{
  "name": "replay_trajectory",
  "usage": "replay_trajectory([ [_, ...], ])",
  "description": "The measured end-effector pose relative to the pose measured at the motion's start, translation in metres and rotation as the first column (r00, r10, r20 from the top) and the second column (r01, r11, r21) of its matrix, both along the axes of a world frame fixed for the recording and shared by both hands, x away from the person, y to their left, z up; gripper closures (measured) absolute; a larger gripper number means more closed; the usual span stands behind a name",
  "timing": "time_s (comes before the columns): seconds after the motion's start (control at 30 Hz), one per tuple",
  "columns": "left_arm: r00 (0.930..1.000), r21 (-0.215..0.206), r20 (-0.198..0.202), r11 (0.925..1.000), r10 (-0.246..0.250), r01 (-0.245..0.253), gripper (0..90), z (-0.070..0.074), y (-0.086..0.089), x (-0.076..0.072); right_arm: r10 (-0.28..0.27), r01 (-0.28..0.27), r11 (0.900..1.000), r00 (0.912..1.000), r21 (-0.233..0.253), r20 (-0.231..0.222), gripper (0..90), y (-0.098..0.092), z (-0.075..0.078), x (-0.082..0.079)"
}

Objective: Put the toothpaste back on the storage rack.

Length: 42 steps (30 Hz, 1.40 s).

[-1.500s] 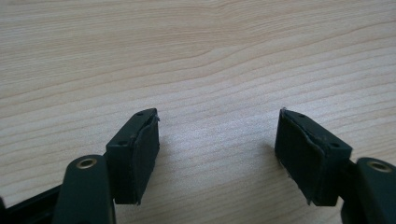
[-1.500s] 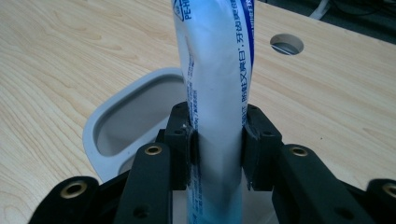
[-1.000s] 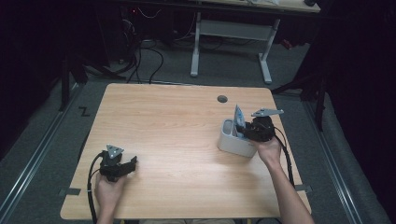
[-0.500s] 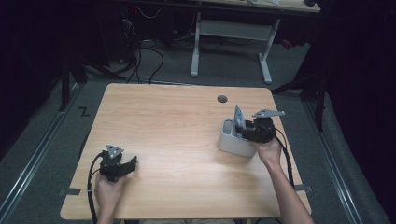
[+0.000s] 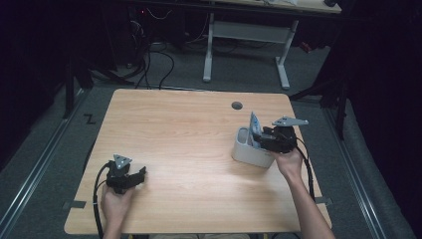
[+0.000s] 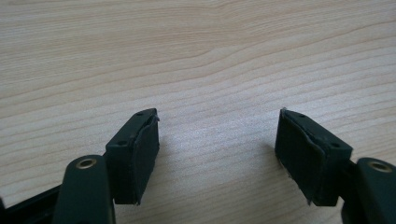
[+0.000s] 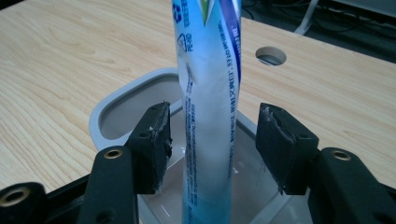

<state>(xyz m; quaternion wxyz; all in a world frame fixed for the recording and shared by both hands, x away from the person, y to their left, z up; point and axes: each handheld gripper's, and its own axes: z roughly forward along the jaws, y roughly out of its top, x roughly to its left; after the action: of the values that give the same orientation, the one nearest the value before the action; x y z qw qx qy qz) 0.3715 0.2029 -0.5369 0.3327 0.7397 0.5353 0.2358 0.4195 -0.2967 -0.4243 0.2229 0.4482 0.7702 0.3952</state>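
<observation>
tube [image 7: 210,107] stands upright in the grey bin [image 5: 247,152] at the right of the worktop [image 5: 189,134], leaning on nothing visible. right gripper [image 7: 212,140] has jaws released, spread either side of the tube without touching, probably so it stands free. left gripper [image 6: 217,144] sits near-left, jaws apart, empty, parked clear.

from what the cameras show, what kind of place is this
Probably a lab or workshop set up for recording: a bare wooden table with a cable hole, a second desk frame behind, and loose cables on grey carpet.
</observation>
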Motion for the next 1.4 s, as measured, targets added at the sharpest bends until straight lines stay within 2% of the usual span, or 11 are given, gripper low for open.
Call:
replay_trajectory([
  [0.13,1.0,0.0,-0.001,1.0,-0.001,0.001,30.8,0.0,0.0,0.0,-0.006,0.006,1.0,0.9998,0.008,0.017,45.2,-0.002,0.004,-0.004],
  [0.27,1.0,-0.001,-0.001,1.0,-0.001,0.001,30.8,0.0,0.0,0.0,-0.007,0.008,1.0,0.9997,-0.014,0.023,45.3,-0.002,0.005,-0.006],
  [0.53,1.0,-0.001,-0.001,1.0,-0.001,0.001,30.8,0.0,0.0,0.0,-0.019,0.019,1.0,0.9982,0.008,0.057,45.7,-0.01,0.01,-0.014],
  [0.63,1.0,-0.001,-0.001,1.0,-0.001,0.001,30.8,0.0,0.0,0.0,-0.023,0.022,0.999,0.9978,0.024,0.062,45.8,-0.012,0.012,-0.017],
  [0.87,1.0,-0.001,-0.001,1.0,-0.001,0.001,30.8,0.0,0.0,0.0,-0.032,0.03,0.999,0.9967,0.028,0.074,46.5,-0.017,0.014,-0.025],
  [1.4,1.0,-0.002,0.001,1.0,0.0,0.0,30.8,0.0,0.0,0.0,-0.05,0.041,0.995,0.9931,0.091,0.106,47.1,-0.032,0.019,-0.041],
])
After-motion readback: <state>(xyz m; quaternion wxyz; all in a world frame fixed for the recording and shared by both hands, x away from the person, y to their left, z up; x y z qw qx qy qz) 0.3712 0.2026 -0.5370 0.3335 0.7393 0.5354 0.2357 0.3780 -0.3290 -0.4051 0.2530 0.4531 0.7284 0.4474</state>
